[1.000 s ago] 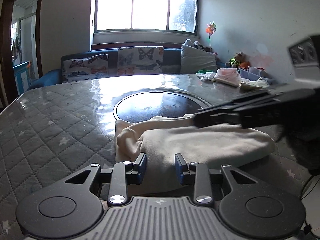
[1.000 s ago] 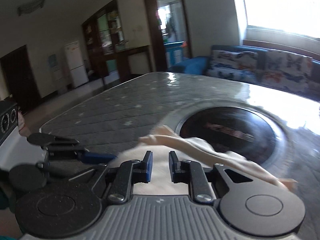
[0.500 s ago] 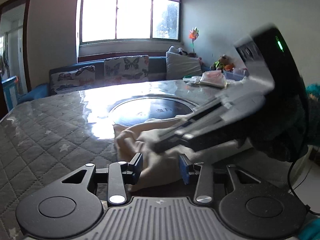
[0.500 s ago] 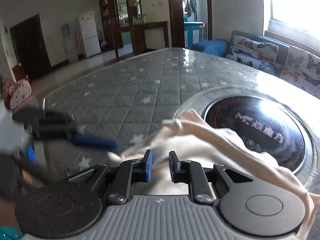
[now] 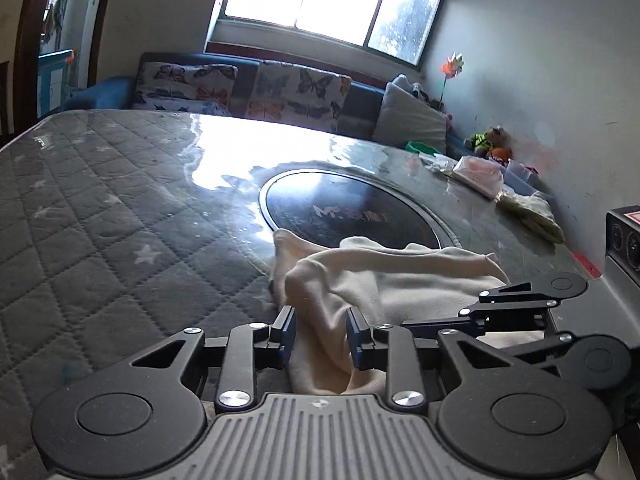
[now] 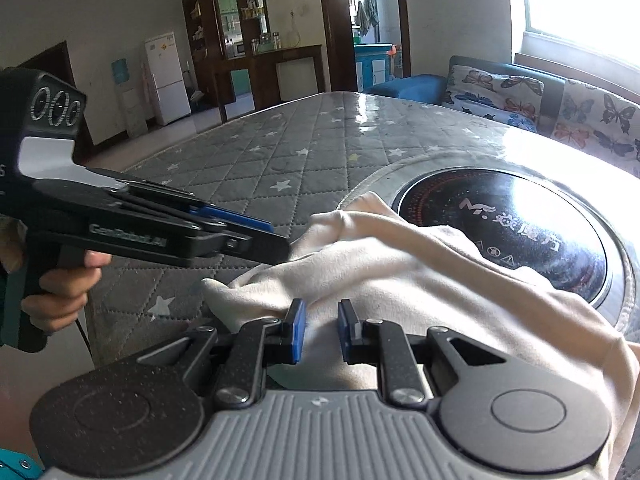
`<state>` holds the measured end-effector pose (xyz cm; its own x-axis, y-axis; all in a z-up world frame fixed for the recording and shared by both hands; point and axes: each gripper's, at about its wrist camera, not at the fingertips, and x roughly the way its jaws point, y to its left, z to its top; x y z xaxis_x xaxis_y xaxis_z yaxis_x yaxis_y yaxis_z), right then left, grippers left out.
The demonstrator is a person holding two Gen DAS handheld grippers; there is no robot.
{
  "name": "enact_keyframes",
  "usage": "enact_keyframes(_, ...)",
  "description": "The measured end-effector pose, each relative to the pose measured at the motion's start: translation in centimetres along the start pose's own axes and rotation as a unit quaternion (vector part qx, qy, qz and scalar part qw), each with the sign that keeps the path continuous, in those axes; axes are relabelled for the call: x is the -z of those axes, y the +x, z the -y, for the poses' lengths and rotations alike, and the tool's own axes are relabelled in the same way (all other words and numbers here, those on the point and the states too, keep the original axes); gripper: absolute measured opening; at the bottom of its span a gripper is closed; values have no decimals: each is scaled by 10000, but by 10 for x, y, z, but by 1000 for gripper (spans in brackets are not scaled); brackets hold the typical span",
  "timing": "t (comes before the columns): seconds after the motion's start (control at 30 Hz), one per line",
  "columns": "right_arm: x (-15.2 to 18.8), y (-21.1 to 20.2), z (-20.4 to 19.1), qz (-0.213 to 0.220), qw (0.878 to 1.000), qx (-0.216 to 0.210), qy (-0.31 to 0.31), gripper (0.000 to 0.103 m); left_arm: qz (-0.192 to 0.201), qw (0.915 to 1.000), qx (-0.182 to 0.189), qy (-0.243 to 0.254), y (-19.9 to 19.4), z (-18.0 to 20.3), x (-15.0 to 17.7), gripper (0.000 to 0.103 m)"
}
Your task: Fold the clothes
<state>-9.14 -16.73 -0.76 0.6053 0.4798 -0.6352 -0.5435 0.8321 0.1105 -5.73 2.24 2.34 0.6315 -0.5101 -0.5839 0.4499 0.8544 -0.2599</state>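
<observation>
A cream garment (image 5: 384,276) lies bunched on the quilted grey table, partly over the dark round inset; it also shows in the right wrist view (image 6: 420,280). My left gripper (image 5: 320,330) is open, its jaws apart on either side of a raised fold of the cloth. In the right wrist view the left gripper (image 6: 276,244) comes in from the left with its tip at the garment's near edge. My right gripper (image 6: 320,326) is open over the cloth, which passes between and under its jaws. In the left wrist view the right gripper (image 5: 476,320) reaches in from the right at the garment's near edge.
The dark round inset (image 5: 352,208) sits mid-table, also shown in the right wrist view (image 6: 516,220). Bagged items and cloths (image 5: 480,172) lie at the table's far right. A sofa with butterfly cushions (image 5: 280,92) stands behind. The table's quilted cover (image 5: 100,220) spreads to the left.
The right gripper has drawn back from across the garment to its near right edge and opened wider. The left gripper has opened slightly, with a fold of cloth now standing between its jaws.
</observation>
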Motion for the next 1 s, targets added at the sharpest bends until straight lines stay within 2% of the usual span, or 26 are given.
enact_keyframes(0.2,5,-2,3,108,9999,-21,65,17,-187,9998,-38,-46,14,1,-4,28)
enact_keyframes(0.3,0,7,2,145,9999,-21,91,17,-265,9996,-23,-114,20,-1,-5,23)
enact_keyframes(0.37,1,7,2,171,9998,-20,110,17,-263,9995,26,-188,22,-4,-6,12)
enact_keyframes(0.4,1,6,2,182,9998,-19,118,17,-236,9996,24,-167,21,-4,-7,10)
enact_keyframes(0.47,2,6,3,203,9997,-17,133,17,-147,9999,-32,-14,19,0,-8,7)
enact_keyframes(0.57,3,4,3,253,9995,30,168,21,40,9979,-348,553,10,15,-12,6)
enact_keyframes(0.63,4,2,2,290,9994,95,169,28,218,9929,-486,1066,2,27,-14,6)
enact_keyframes(0.67,5,1,2,298,9994,123,160,30,292,9878,-598,1409,0,35,-14,6)
enact_keyframes(0.77,9,-1,4,297,9993,153,195,33,585,9619,-1222,2375,2,49,-6,0)
enact_keyframes(0.93,10,0,4,330,9991,175,201,34,180,9736,-1335,1842,20,18,-7,0)
enact_keyframes(1.0,10,0,4,343,9990,184,202,34,195,9867,-1002,1265,9,7,-12,0)
